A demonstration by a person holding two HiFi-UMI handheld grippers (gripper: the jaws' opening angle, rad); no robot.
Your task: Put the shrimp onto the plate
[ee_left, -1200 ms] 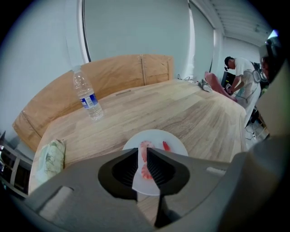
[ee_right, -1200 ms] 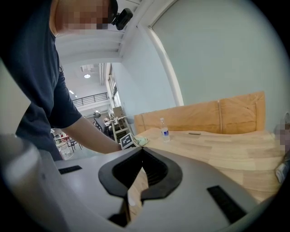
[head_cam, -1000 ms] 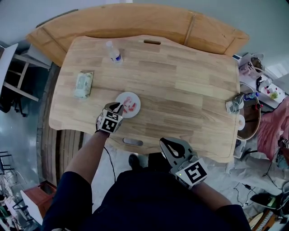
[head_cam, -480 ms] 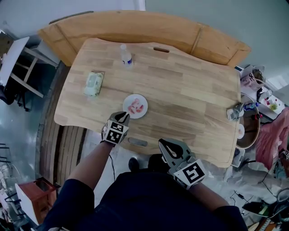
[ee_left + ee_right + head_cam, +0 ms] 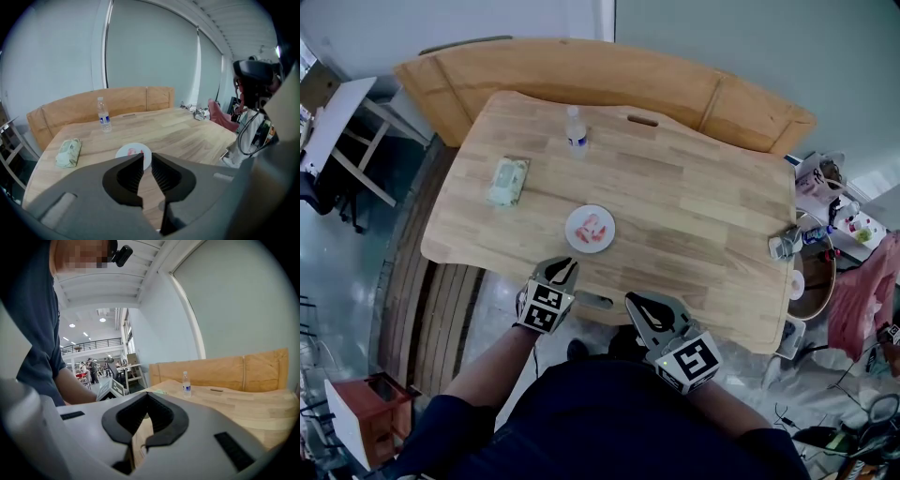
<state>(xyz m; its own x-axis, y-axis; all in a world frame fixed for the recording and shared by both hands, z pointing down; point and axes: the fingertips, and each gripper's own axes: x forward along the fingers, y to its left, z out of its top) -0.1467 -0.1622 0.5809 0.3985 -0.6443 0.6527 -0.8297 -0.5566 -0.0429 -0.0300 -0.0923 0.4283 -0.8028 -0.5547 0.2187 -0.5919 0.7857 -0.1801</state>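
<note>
Two grippers hover at the near edge of the wooden tabletop [image 5: 694, 206], neither touching anything. The left gripper [image 5: 566, 266] has its fingers a narrow slit apart with nothing between them; in its own view they [image 5: 147, 158] point at the plate [image 5: 123, 151]. The right gripper [image 5: 636, 302] sits just beside it, off the tabletop's edge, with its fingers closed tip to tip and empty [image 5: 147, 395]. The pink shrimp [image 5: 592, 230] lies on the small white plate [image 5: 575, 221], which stands on the tabletop just beyond the left gripper. A pale green wipes pack [image 5: 508, 181] lies farther off to the left, and a clear water bottle [image 5: 574, 129] stands upright near the far edge.
</note>
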